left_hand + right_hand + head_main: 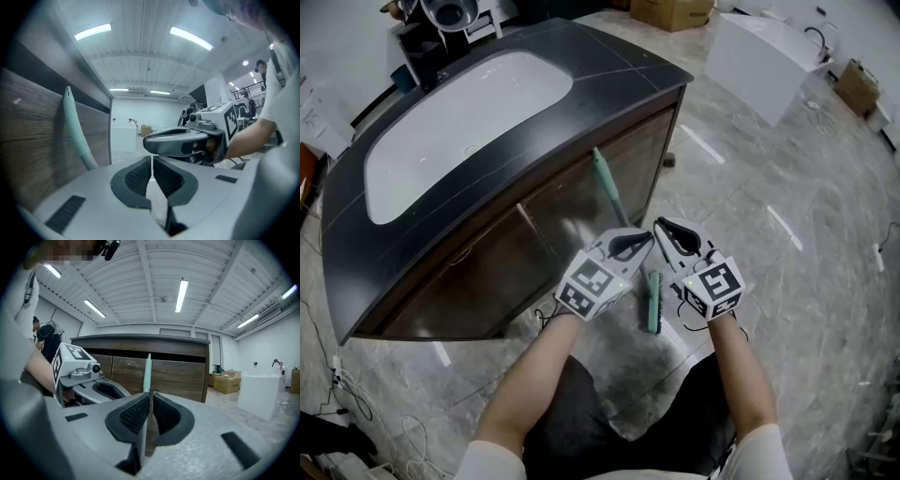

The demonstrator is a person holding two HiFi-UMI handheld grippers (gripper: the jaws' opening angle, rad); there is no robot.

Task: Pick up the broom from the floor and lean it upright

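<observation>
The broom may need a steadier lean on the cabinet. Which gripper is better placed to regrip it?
Probably right: the broom handle stands straight ahead of the right gripper, jaws closed; from the left gripper it sits off to one side.

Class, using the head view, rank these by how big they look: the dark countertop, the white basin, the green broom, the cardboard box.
1. dark countertop
2. white basin
3. green broom: long but thin, partly hidden
4. cardboard box: far off and cropped by the edge, so its place against the broom is unsure
</observation>
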